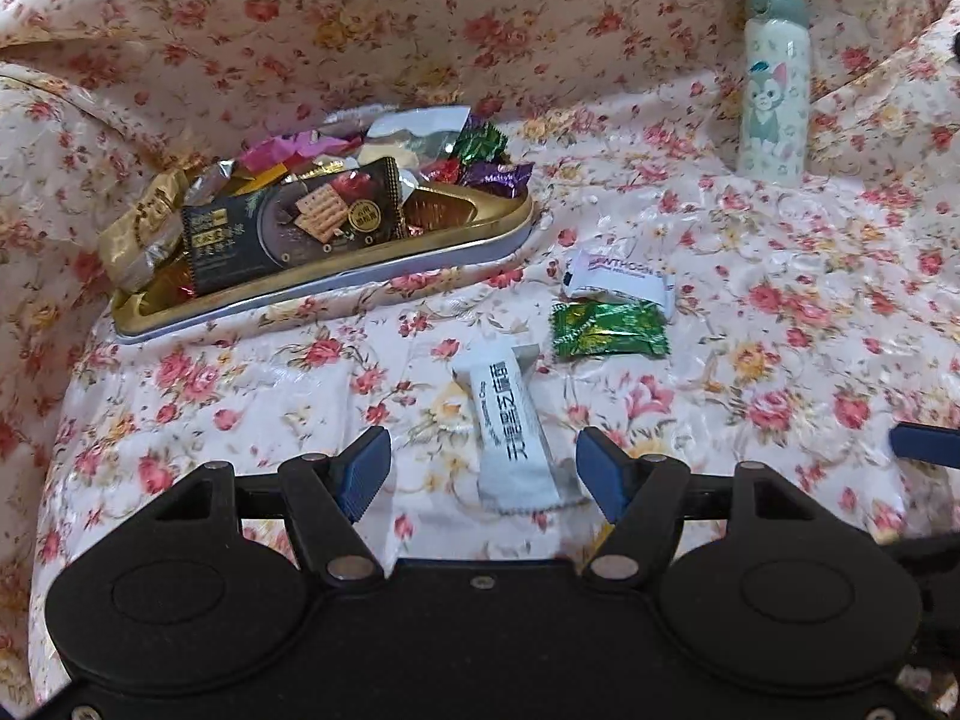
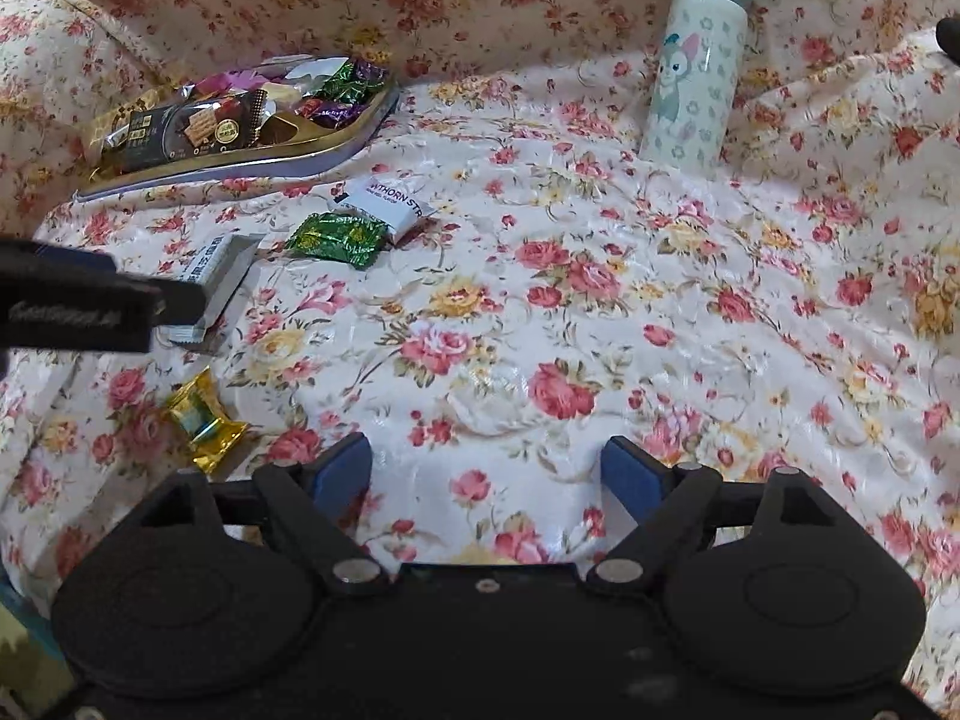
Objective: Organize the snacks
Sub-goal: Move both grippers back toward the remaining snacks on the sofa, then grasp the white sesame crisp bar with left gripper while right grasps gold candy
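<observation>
Starting at the far left, a gold tray (image 1: 420, 252) sits on the flowered cloth (image 1: 780, 312), heaped with wrapped snacks. A dark cracker packet (image 1: 294, 222) lies across the heap, a gold packet (image 1: 141, 228) leans at its left end, and small purple, green and red sweets crowd the tray's far right corner.

To the right of the tray, loose on the cloth, lies a white packet printed with dark letters (image 1: 618, 279). A green sweet (image 1: 609, 330) lies just in front of it, touching or nearly so. Nearer the camera, a long white bar wrapper (image 1: 513, 426) lies lengthwise, and the left gripper (image 1: 486, 474) stands open around its near end, one blue pad (image 1: 363, 471) on each side and neither pad touching the wrapper.

In the right wrist view, a small gold sweet (image 2: 204, 420) lies alone on the cloth, near the left gripper's dark body (image 2: 90, 300) and just left of the right gripper's own left finger.

The right gripper (image 2: 489, 480) is open too, with only flowered cloth between its pads, well apart from the loose snacks.

Farthest right and toward the back, a pale bottle with a cartoon cat and a grey-green cap (image 1: 774, 84) stands upright against the folds of the cloth.
</observation>
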`<action>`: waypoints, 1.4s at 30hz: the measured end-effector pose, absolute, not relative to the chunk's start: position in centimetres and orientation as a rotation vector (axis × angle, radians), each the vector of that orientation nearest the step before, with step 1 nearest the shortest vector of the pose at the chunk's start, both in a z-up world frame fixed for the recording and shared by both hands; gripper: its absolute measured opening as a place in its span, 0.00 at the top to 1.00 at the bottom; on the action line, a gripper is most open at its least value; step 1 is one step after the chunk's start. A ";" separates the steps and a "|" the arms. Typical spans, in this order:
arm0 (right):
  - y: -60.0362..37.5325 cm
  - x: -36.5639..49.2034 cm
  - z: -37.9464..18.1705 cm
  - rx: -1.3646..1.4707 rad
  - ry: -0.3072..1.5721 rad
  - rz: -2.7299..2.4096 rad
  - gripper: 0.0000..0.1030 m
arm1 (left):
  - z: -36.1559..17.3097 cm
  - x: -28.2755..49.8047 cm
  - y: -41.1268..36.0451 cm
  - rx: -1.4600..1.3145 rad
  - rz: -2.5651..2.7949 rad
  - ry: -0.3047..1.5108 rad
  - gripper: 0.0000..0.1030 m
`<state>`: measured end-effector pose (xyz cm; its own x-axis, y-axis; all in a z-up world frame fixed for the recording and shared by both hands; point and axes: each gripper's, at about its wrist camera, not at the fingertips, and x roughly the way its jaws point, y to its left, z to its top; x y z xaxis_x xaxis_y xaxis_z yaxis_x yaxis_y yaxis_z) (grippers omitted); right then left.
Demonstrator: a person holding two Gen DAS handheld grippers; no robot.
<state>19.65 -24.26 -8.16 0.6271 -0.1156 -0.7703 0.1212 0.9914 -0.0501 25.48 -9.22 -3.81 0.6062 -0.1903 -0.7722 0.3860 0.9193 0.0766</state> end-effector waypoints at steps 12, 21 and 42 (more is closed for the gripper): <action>-24.2 19.6 -8.2 0.001 0.871 -0.129 0.10 | -5.7 27.9 -5.9 0.190 -0.246 0.898 0.27; -24.0 19.9 -7.7 -0.007 0.883 -0.115 0.17 | -6.5 28.9 -3.7 0.149 -0.178 0.879 0.03; -15.6 21.6 -7.6 -0.219 0.869 0.204 0.49 | -7.0 29.3 -2.7 0.109 -0.193 0.896 0.00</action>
